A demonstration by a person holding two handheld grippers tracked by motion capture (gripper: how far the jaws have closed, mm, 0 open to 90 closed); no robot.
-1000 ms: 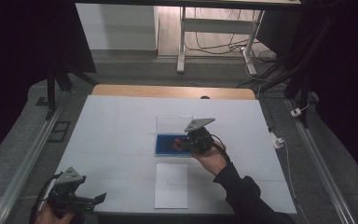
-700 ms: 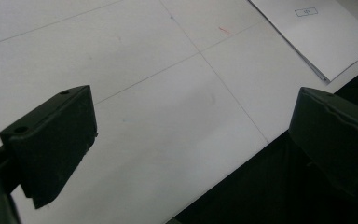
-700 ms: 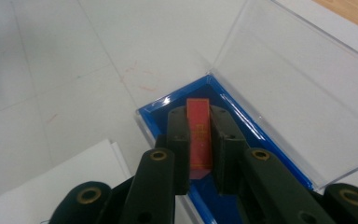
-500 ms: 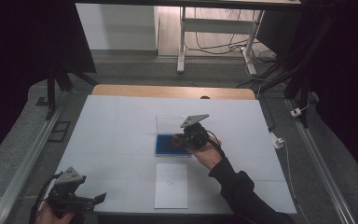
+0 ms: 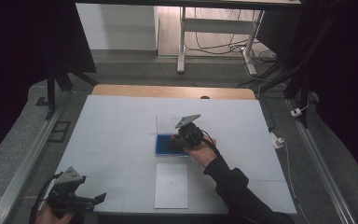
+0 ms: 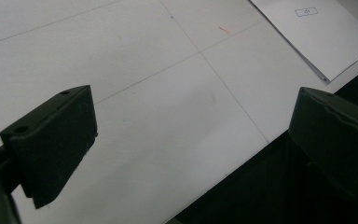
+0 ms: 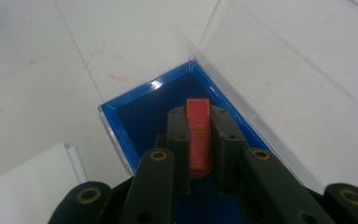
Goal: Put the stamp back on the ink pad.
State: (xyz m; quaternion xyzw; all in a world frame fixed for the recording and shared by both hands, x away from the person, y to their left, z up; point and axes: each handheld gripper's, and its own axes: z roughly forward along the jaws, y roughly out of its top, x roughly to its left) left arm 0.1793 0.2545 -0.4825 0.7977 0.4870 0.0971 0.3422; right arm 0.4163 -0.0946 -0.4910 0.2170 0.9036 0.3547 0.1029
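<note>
Right tool [image 5: 179, 138] out over the middle of the white counter [image 5: 116, 126], clamped on a thin red block [image 7: 199, 135] with yellow edging; block upright between the two black jaws, held above the dark inside of a blue tray [image 7: 135, 109]; tray's clear lid [image 7: 284, 60] thrown open and standing up along the far edge; right hand [image 5: 204, 149] and dark sleeve [image 5: 235, 186] reaching in from the bottom right; grey three-cornered plate [image 5: 188, 121] tilted on top of the tool.

White sheet [image 5: 171, 185] flat on the counter just nearer than the tray, a small printed mark at its centre; also seen at the top right of the left gripper view [image 6: 314, 35].

Left tool [image 5: 98, 198] low at the near left corner, jaws spread wide with nothing between them, hanging over the counter's front edge.
</note>
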